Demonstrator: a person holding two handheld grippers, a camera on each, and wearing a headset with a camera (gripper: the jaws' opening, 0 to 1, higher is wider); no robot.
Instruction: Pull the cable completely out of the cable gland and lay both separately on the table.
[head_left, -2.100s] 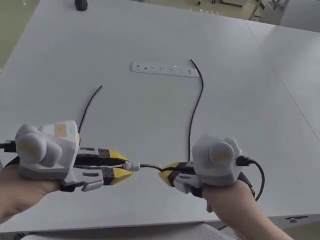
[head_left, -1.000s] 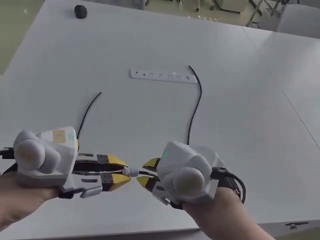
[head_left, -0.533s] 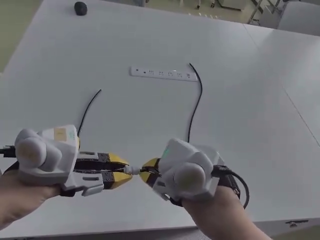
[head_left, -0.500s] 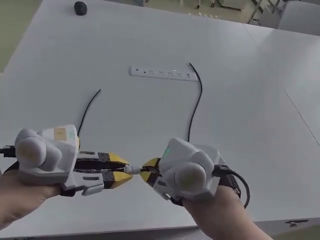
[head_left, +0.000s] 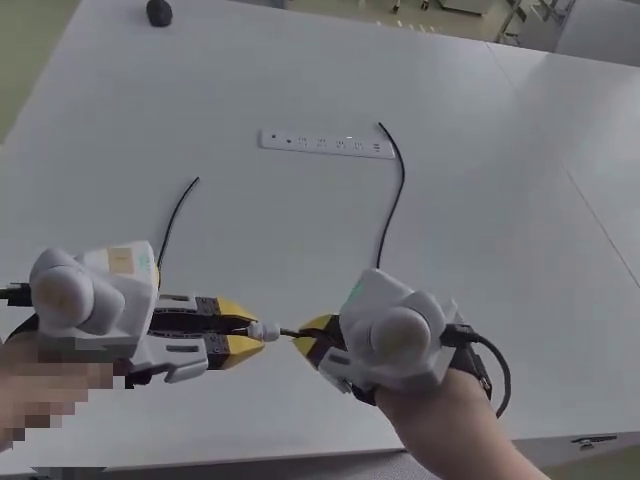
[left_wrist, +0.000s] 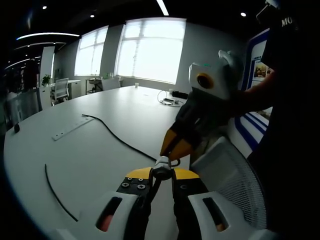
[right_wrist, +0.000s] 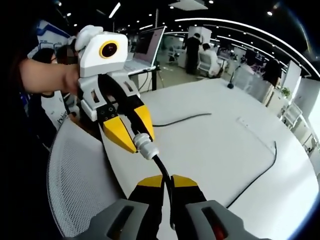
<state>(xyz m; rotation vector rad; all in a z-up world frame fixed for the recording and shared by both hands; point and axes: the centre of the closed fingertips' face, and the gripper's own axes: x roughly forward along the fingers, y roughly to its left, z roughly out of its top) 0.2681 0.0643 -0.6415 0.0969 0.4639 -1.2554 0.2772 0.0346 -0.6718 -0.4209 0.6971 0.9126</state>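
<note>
Near the front edge of the worktop, the left gripper is clamped on the white cable gland, and the right gripper is closed on the black cable just beside it. A short stretch of cable is now exposed between them, where half a second ago they nearly touched, so withdrawal is judged begun but incomplete. Farther off, the cable runs toward the power strip.

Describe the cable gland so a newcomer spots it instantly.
Over the near edge of the white table, two yellow-tipped claws face each other. The cable gland is the small pale fitting pinched in the left claw, with the black cable leaving it toward the right claw. It's the only light piece between yellow tips.
</note>
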